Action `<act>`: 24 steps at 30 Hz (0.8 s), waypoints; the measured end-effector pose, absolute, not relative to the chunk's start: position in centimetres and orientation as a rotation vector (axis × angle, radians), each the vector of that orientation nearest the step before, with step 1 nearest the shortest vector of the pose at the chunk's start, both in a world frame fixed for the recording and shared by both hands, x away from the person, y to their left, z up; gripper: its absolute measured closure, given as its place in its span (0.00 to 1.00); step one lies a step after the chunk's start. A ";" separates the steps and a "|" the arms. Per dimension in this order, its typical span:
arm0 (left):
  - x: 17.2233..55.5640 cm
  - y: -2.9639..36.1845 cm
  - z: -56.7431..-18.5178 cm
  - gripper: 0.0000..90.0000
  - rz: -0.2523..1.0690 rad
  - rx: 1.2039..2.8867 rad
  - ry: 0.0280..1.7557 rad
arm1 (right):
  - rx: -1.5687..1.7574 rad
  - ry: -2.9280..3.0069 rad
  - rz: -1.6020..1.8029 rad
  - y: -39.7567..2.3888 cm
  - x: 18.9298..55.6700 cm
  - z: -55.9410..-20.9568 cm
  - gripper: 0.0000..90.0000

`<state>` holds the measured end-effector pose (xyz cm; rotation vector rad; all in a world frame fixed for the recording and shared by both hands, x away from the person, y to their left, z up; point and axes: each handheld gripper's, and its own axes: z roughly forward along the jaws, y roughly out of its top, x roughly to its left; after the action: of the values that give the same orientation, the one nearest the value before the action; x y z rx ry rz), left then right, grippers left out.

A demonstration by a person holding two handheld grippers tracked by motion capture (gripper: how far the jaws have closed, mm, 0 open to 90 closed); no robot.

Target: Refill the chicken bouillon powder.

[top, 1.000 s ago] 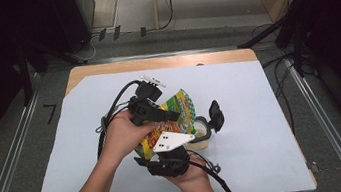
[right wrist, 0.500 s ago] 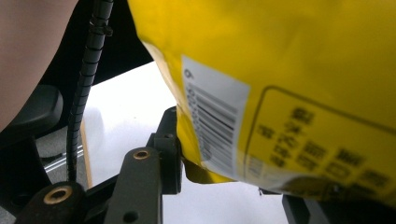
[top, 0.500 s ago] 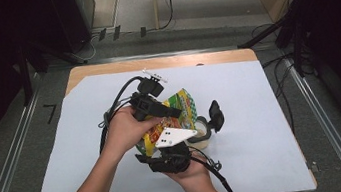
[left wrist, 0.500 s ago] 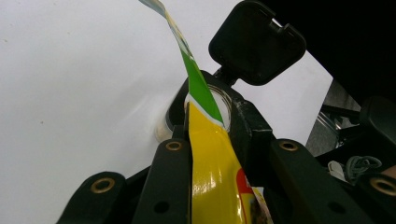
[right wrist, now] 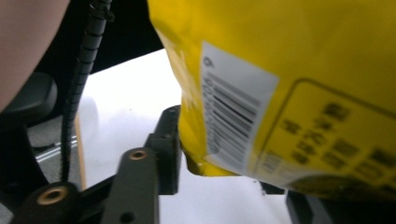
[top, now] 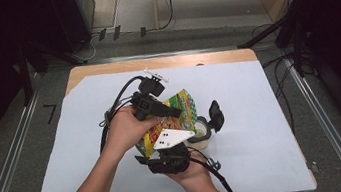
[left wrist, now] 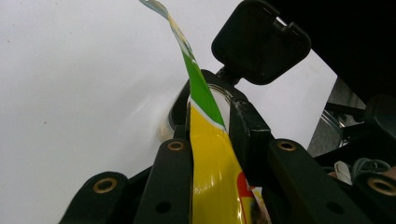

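Under yellow bag (top: pixel 180 108), jar (top: pixel 201 133) half hidden; left hand-held gripper (left wrist: pixel 210 135) clamps bag, right's grip unclear.

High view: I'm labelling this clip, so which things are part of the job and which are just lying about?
In the job: snack bag; jar; its open black lid; left gripper; right gripper.
Lying about: floor cables; white sheet.

A yellow-green snack bag (top: pixel 180 109) stands tilted over a clear open jar (top: pixel 200 134), touching it.
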<state>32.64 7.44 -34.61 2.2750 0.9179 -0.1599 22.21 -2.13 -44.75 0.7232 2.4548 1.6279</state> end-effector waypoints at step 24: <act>32.4 7.3 -34.1 0.86 -0.150 2.248 0.919 | 0.772 2.426 1.653 -2.2 22.2 -44.5 0.70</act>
<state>32.36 7.34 -34.06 2.2477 0.9188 -0.1498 22.22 -2.24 -44.47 0.7716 2.4255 1.6529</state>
